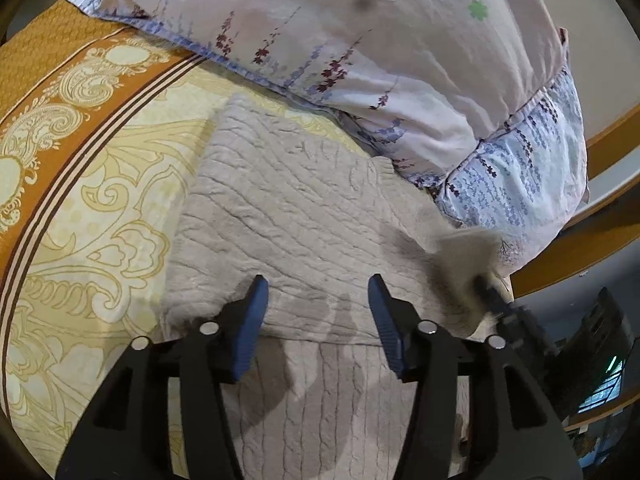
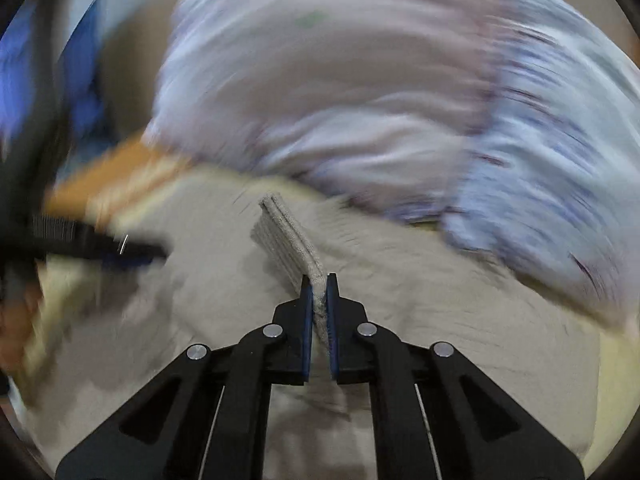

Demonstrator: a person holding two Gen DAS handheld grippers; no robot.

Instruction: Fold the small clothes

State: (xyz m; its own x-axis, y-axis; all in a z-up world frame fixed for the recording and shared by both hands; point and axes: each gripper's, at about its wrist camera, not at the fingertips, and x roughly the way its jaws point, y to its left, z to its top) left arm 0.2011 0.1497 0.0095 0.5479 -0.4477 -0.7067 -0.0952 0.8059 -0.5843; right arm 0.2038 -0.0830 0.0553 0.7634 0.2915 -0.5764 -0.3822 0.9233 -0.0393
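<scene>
On the bed (image 1: 80,184), the beige knit sweater (image 1: 288,208) lies below the left tool (image 1: 318,300), whose blades are spread, while at 3 o'clock the right tool (image 2: 319,280) clenches its edge.

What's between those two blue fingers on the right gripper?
A doubled edge of the sweater, pinched between the right gripper's fingers, seen in the right wrist view.

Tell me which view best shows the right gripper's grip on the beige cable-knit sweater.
Right wrist view: the right gripper is shut on a doubled edge of the beige cable-knit sweater, sharp despite the background blur. Left wrist view shows that gripper only as a motion-blurred shape at the sweater's right side.
</scene>
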